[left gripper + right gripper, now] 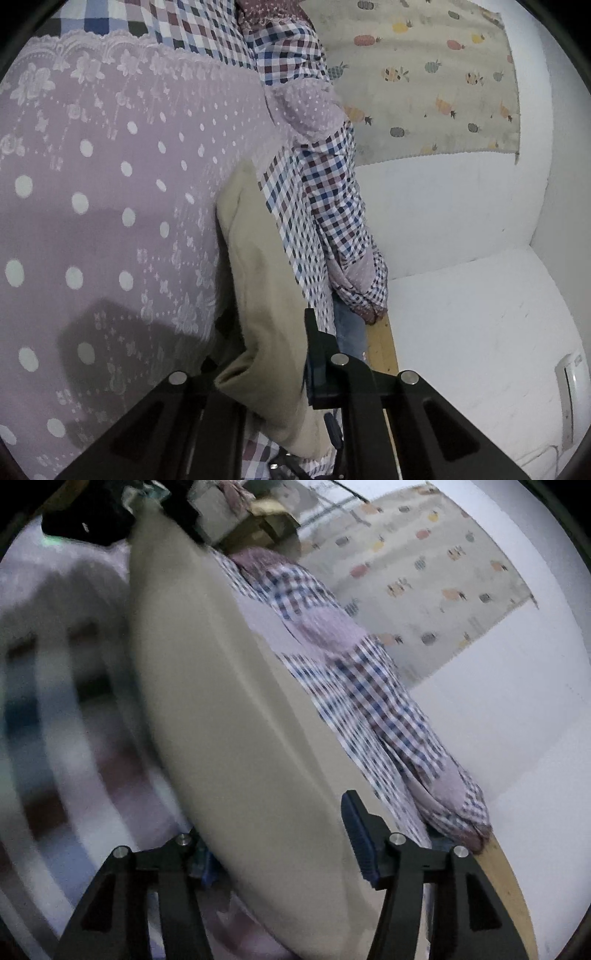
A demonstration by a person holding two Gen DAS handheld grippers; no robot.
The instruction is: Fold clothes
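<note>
Left tongs [273, 373] clenched on one beige garment [258, 277]; right tongs [280, 853] released around it.

A beige cloth [258, 295] hangs in a long folded strip, with its low end pinched. Beside it, a checked shirt [325, 206] with purple dotted patches droops down to a wood edge. A purple dotted cloth [110, 184] lies spread flat.
</note>
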